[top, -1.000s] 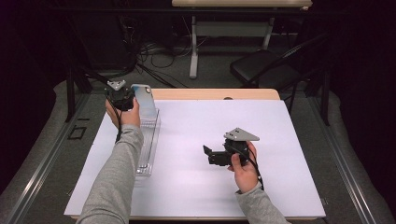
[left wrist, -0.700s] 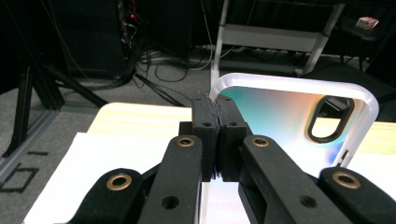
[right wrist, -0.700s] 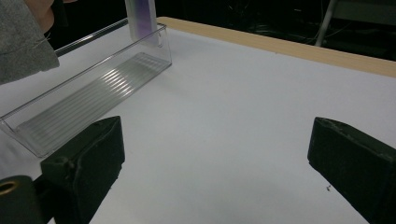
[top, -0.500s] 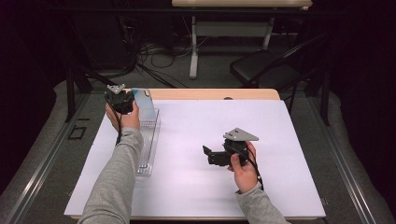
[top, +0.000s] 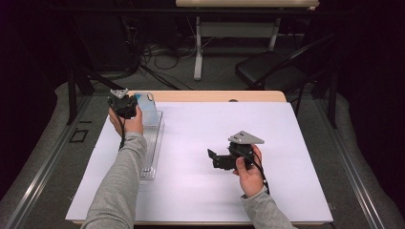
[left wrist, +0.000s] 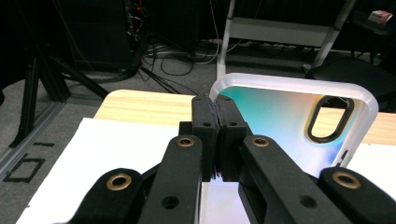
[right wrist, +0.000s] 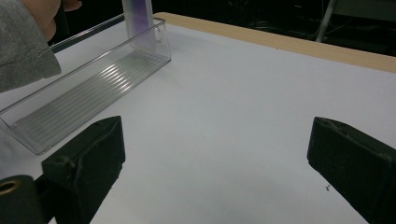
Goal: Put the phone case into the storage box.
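Left gripper [left wrist: 215, 135]: jaws pinched tight on the edge of a phone case [left wrist: 299, 126], which rises past the fingertips, camera cutout at its far end. In the high view the case [top: 146, 106] stands upright at the far end of the clear tray [top: 154, 148]. Right gripper [top: 224, 160]: jaws spread wide, nothing between them, resting on the white sheet [top: 200, 191], tray well off beyond its fingertips. Step in hand, likely: seating the case in the tray. Next calls for letting go without tipping it.

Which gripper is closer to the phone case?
The left. The left gripper is shut on the edge of the phone case, at the far end of the clear tray. The right gripper rests apart on the white sheet.
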Action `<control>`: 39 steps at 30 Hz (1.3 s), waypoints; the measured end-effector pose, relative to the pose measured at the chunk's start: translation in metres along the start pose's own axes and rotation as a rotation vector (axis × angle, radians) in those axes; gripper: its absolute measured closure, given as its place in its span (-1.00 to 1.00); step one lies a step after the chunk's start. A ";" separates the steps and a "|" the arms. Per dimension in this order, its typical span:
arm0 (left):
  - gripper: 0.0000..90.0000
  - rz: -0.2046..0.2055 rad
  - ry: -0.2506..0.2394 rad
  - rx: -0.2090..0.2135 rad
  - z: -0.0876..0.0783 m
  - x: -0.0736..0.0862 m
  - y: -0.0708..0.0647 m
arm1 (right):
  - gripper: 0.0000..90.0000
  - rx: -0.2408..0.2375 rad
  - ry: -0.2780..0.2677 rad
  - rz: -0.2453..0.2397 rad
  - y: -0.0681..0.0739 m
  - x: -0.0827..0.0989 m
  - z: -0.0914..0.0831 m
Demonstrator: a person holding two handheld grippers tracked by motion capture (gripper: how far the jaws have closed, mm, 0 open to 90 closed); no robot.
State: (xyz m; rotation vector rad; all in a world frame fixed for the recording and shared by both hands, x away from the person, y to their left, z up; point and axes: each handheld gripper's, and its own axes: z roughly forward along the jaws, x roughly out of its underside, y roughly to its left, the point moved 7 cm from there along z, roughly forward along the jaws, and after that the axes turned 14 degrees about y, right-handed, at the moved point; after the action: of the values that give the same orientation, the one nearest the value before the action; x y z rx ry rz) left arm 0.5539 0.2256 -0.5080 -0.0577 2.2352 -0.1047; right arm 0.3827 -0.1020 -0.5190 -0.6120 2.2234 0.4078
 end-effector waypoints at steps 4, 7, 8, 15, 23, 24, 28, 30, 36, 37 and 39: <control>0.96 0.004 0.008 -0.002 0.003 0.003 -0.001 | -0.91 -0.002 -0.002 -0.004 0.000 0.000 0.000; 0.96 0.005 0.005 -0.002 0.005 0.005 -0.001 | -0.91 -0.001 -0.001 -0.005 -0.001 0.000 0.000; 0.96 0.006 0.013 -0.002 0.006 0.006 -0.001 | -0.91 -0.002 0.001 -0.003 0.000 0.000 0.000; 0.96 0.012 0.012 -0.005 0.007 0.006 -0.001 | -0.91 0.000 0.006 -0.004 0.000 0.000 0.000; 0.96 0.027 0.010 -0.006 0.008 0.008 -0.004 | -0.91 -0.003 0.002 -0.002 0.000 0.000 0.000; 0.96 0.028 0.011 -0.006 0.008 0.008 -0.004 | -0.91 -0.003 0.001 -0.003 0.000 0.000 0.000; 0.95 0.034 0.014 -0.002 0.008 0.008 -0.005 | -0.90 -0.002 -0.002 -0.001 0.000 0.000 0.000; 0.94 0.033 0.015 0.001 0.007 0.008 -0.005 | -0.90 -0.002 0.002 -0.001 0.000 0.000 0.000; 0.92 0.032 0.019 -0.001 0.007 0.008 -0.005 | -0.90 0.000 0.005 -0.008 0.001 0.000 0.001; 0.92 0.033 0.019 0.000 0.007 0.008 -0.005 | -0.90 0.000 0.005 -0.008 0.001 0.001 0.001; 0.92 0.034 0.021 0.001 0.007 0.009 -0.005 | -0.90 0.000 0.006 -0.008 0.001 0.001 0.001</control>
State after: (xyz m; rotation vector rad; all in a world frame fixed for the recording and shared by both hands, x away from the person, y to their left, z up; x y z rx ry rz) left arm 0.5544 0.2195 -0.5186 -0.0186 2.2558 -0.0887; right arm 0.3825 -0.1013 -0.5198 -0.6230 2.2261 0.4028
